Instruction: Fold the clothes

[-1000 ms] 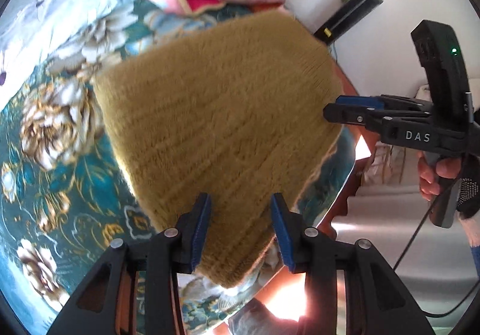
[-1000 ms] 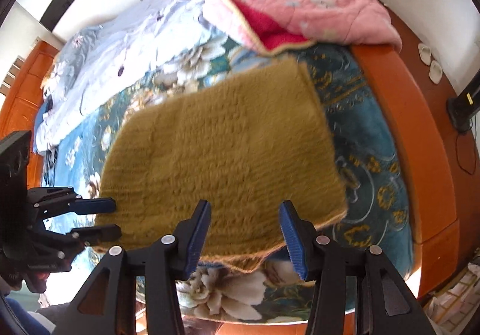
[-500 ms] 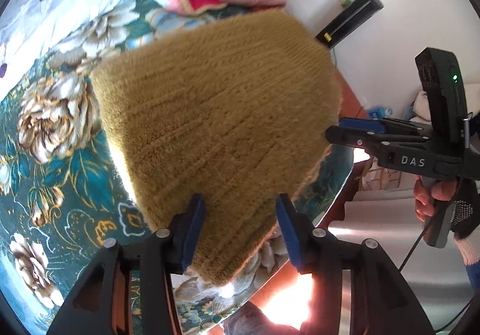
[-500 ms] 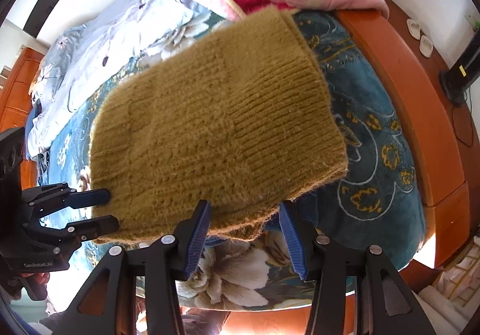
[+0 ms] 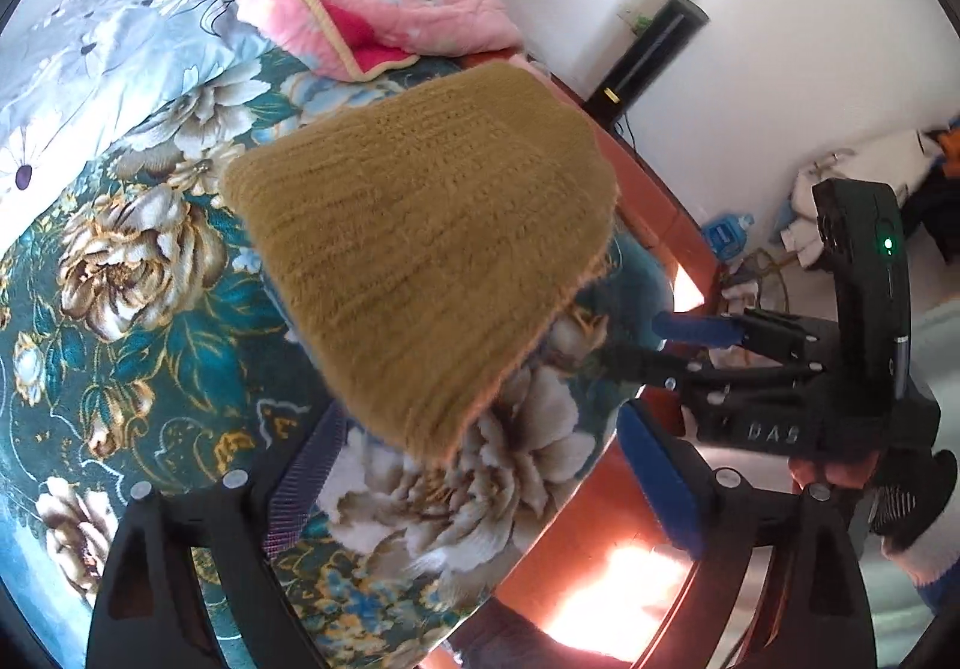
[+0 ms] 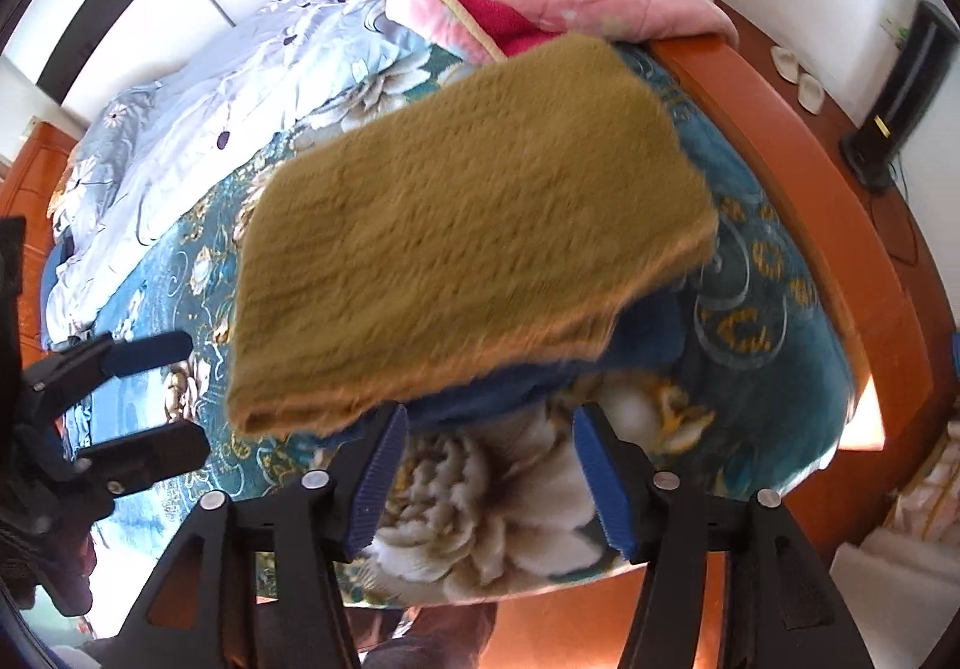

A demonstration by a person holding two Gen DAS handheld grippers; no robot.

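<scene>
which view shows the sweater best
The left wrist view: the sweater is sharp, its knit ribs clear. The right wrist view shows its whole folded outline on the bed, but motion-blurred.

We are seeing motion blur smearing the sweater (image 6: pixel 468 273) knit and its near edge in the right wrist view. Our left gripper (image 6: pixel 150 399) is getting cut off at 9 o'clock there. Our right gripper (image 5: pixel 636 342) is hiding floor clutter at 3 o'clock in the left view.
</scene>
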